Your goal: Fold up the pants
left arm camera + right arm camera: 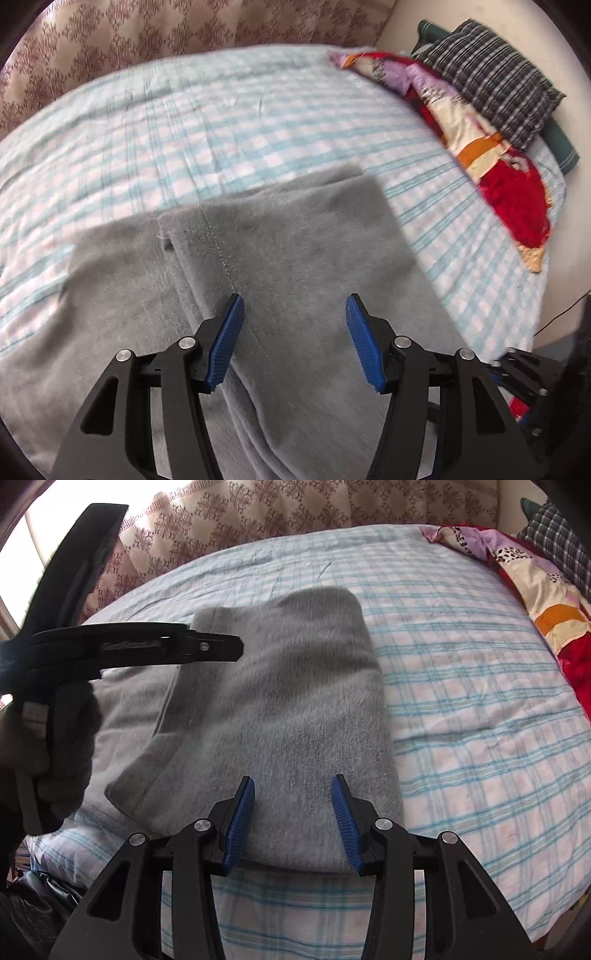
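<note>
Grey fleece pants [288, 243] lie folded on the checked bed sheet [221, 122], one layer turned over another with a stitched seam showing. My left gripper [294, 306] is open and empty, hovering just above the pants. In the right wrist view the pants [277, 709] lie as a folded stack. My right gripper [293, 788] is open and empty over the stack's near edge. The left gripper [221, 648] also shows there from the side, held by a gloved hand over the far left of the pants.
A colourful patchwork quilt [491, 147] and a dark checked pillow [498, 81] lie along the right side of the bed. A patterned brown curtain [295, 509] hangs behind the bed. The blue-checked sheet [480, 701] spreads to the right of the pants.
</note>
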A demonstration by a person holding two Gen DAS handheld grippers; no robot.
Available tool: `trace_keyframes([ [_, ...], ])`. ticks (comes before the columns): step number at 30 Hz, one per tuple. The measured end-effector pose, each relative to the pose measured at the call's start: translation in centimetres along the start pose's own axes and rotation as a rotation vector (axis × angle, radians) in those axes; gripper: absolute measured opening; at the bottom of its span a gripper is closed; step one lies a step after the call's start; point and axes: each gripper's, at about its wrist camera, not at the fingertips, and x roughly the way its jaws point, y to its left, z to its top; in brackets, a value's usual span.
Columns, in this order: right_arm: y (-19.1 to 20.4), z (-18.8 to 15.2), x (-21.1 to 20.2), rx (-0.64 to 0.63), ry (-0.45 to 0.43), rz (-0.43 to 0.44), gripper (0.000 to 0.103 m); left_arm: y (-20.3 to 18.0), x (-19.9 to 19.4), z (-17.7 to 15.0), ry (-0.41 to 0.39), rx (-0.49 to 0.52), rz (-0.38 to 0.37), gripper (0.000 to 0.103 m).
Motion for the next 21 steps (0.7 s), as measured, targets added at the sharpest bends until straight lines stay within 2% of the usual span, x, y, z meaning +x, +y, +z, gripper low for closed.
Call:
trace_keyframes([
  [6, -0.5, 0.9, -0.4, 0.017, -0.014, 0.011, 0.044, -0.4, 1.5, -0.6, 0.017, 0.082, 0.028, 0.062],
  [9, -1.3, 2.2, -0.7, 0.040, -0.043, 0.010, 0.044, -0.2, 1.1, -0.7, 0.024, 0.069, 0.021, 0.063],
  [14, -2.3, 5.8, 0.0, 0.069, -0.081, 0.027, 0.044, -0.3, -0.8, -1.5, 0.021, 0.043, 0.002, 0.068],
  [21, -3.0, 10.6, 3.7, 0.117, -0.068, 0.037, 0.044, -2.1, -2.9, -4.2, 0.029, 0.108, -0.014, 0.069],
])
